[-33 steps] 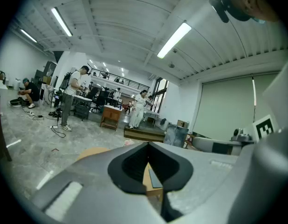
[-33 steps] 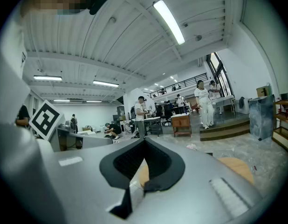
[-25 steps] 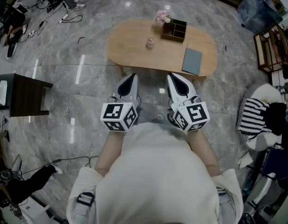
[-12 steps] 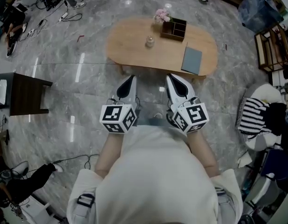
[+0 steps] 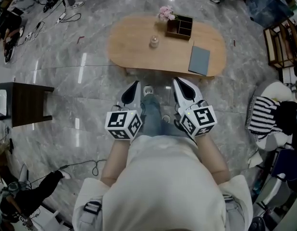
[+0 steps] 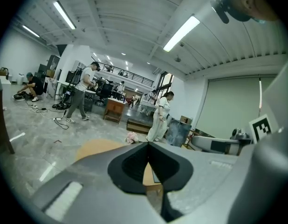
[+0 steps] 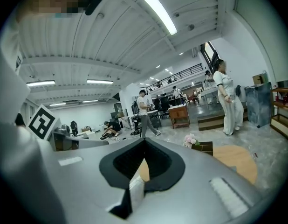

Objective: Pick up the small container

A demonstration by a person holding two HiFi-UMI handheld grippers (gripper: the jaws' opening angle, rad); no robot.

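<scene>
Both my tongs are closed on nothing. My left gripper (image 5: 135, 84) and right gripper (image 5: 179, 80) are smooth grey shells ending in black ribbed pads, and each gripper view shows those pads pressed tip to tip. My leg (image 5: 151, 110), in blue denim, steps forward between the 2 of them.

The small container (image 5: 154, 43) is a little clear, rounded jar. It stands upright on the oval table (image 5: 134, 49), pale matte wood with rounded ends, well ahead of both grippers. To the jar's far right sits a dark wooden box (image 5: 180, 29) split into compartments, with pink flowers (image 5: 166, 15) at its left corner. A flat grey-blue rectangular pad (image 5: 199, 60) lies near the table's near right edge.

The jar stands apart from all 3, with bare wood around it. The glossy grey marble floor (image 5: 81, 85) lies open up to the table's near edge. A dark square side table (image 5: 23, 100) sits well off to my left.
</scene>
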